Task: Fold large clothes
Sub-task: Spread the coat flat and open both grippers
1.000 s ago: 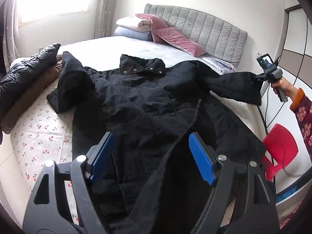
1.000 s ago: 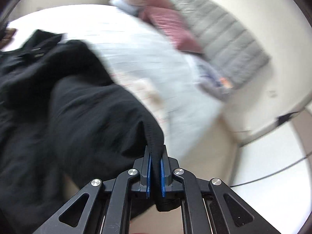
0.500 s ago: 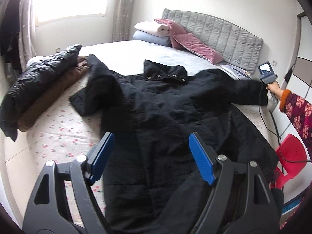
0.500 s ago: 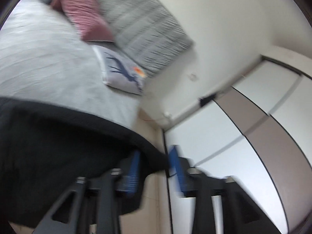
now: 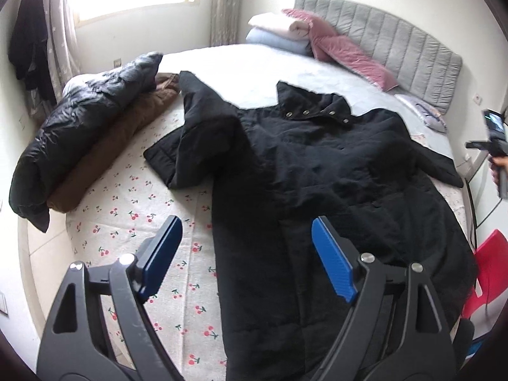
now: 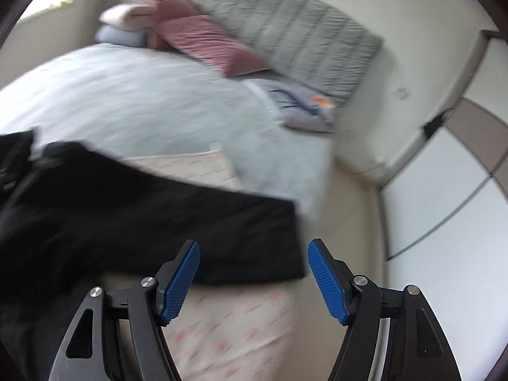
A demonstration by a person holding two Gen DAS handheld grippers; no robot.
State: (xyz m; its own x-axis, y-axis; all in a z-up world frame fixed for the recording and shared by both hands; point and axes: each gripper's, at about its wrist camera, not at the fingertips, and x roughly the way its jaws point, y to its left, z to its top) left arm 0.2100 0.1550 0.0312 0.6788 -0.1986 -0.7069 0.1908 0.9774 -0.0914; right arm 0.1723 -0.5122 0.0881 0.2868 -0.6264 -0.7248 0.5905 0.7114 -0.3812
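Note:
A large black coat (image 5: 317, 171) lies spread front up on the bed, collar toward the headboard. Its left sleeve (image 5: 193, 133) is bent over itself; its right sleeve (image 6: 177, 222) lies stretched out toward the bed's right edge. My left gripper (image 5: 244, 254) is open and empty above the coat's lower hem. My right gripper (image 6: 254, 273) is open and empty just above the cuff end of the right sleeve. The right gripper also shows at the far right of the left wrist view (image 5: 495, 146).
The bed (image 5: 127, 216) has a cherry-print sheet and a grey blanket. Folded black and brown jackets (image 5: 82, 146) lie on its left side. Pillows (image 5: 317, 41) and a grey headboard (image 5: 397, 50) are at the back. A red chair (image 5: 485, 273) stands at right. Wardrobe doors (image 6: 444, 190) are beside the bed.
My right gripper opened and let go of the coat's right sleeve, which now lies flat on the bed. My left gripper pulled back and up; it stayed open.

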